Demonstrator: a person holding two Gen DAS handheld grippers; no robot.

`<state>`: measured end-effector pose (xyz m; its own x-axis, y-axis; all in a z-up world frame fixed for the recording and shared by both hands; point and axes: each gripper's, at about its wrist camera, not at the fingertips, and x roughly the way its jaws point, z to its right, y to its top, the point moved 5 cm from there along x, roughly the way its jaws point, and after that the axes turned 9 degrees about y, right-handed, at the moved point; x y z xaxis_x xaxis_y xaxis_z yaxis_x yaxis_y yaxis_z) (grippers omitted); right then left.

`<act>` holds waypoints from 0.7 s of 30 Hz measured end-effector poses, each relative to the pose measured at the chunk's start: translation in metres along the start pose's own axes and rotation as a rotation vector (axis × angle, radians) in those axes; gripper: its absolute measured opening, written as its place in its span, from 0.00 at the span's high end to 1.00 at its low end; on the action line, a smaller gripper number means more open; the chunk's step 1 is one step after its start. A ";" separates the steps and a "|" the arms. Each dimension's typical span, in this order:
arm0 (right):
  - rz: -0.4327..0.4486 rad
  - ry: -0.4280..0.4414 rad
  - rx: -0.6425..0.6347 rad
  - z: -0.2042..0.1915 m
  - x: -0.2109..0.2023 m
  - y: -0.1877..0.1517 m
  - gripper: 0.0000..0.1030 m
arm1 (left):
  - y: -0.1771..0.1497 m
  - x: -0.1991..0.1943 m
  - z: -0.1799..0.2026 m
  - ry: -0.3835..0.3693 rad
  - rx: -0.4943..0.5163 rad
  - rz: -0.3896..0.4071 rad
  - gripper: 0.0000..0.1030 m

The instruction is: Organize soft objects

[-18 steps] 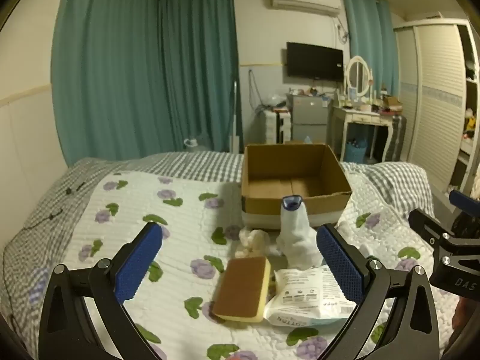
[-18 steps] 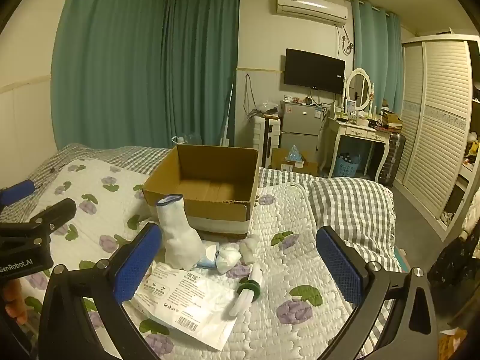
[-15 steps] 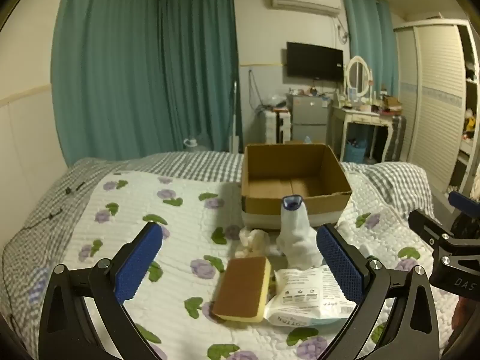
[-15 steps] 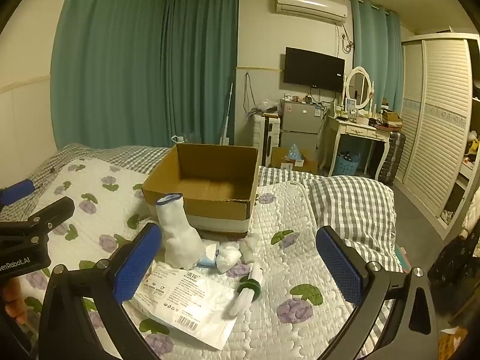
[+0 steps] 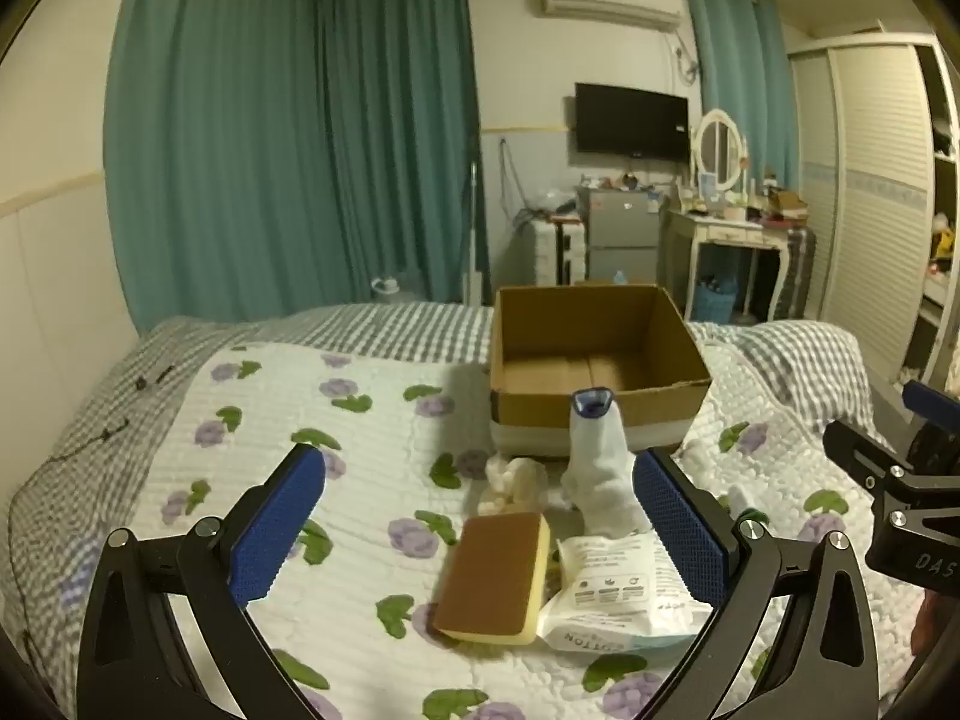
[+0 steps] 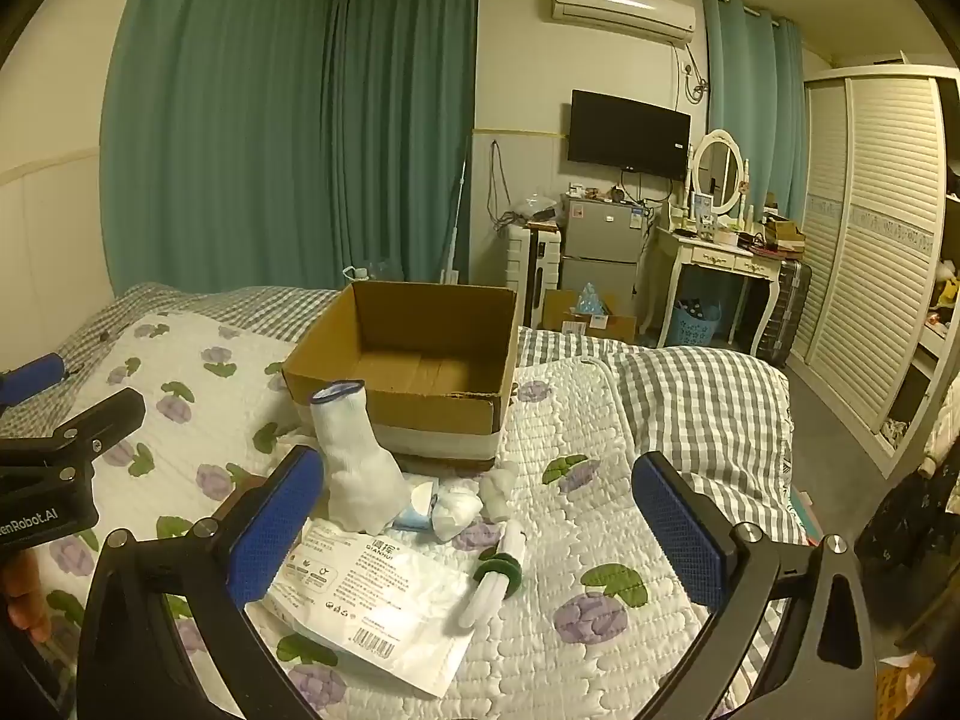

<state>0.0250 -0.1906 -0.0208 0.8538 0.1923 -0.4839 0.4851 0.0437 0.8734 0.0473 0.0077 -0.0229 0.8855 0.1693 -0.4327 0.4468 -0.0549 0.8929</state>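
Both held above a bed (image 5: 360, 420) with a white quilt printed with purple flowers. Left claw (image 5: 480, 531) spread wide, blue pads apart, gripping nothing. Right claw (image 6: 477, 528) likewise gaping and empty.

Between the left pads: a brown-topped yellow sponge (image 5: 495, 576) lying flat, touching a flat white plastic packet (image 5: 618, 594) printed "COTTON" along its near edge. On the same packet (image 6: 372, 600) from the right wrist view: Chinese characters over "QIANHUI", plus a barcode near its lower edge. Just behind it, a white sock (image 5: 600, 480) standing upright, blue-rimmed opening on top, touching the front of an open cardboard box (image 5: 600, 372). Beside the sock, a crumpled whitish wad (image 5: 510, 480). To the packet's right, a rolled white item with a dark green band (image 6: 498, 570), and small white and pale blue bundles (image 6: 444, 504) just beside the sock.

On the neighbouring claw bodies: "enRobot.AI" at the right view's left edge, "DAS" at the left view's right edge.
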 end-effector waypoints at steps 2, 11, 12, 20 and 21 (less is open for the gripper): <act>0.001 -0.002 -0.001 0.000 0.001 0.000 0.00 | 0.000 0.000 -0.002 0.000 -0.004 0.003 0.00; -0.012 -0.002 -0.006 0.000 0.003 -0.005 0.00 | -0.002 0.001 -0.003 0.011 -0.002 0.003 0.00; -0.012 -0.003 -0.006 0.001 0.003 -0.005 0.00 | -0.002 0.000 -0.004 0.010 -0.005 0.003 0.00; -0.016 -0.009 -0.004 0.002 0.004 -0.005 0.00 | -0.001 0.000 -0.003 0.012 -0.007 0.003 0.00; -0.018 -0.011 -0.006 0.001 0.003 -0.005 0.00 | -0.001 0.000 -0.003 0.012 -0.007 0.004 0.00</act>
<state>0.0254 -0.1916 -0.0270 0.8471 0.1808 -0.4997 0.4990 0.0526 0.8650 0.0467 0.0108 -0.0230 0.8857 0.1811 -0.4274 0.4422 -0.0491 0.8956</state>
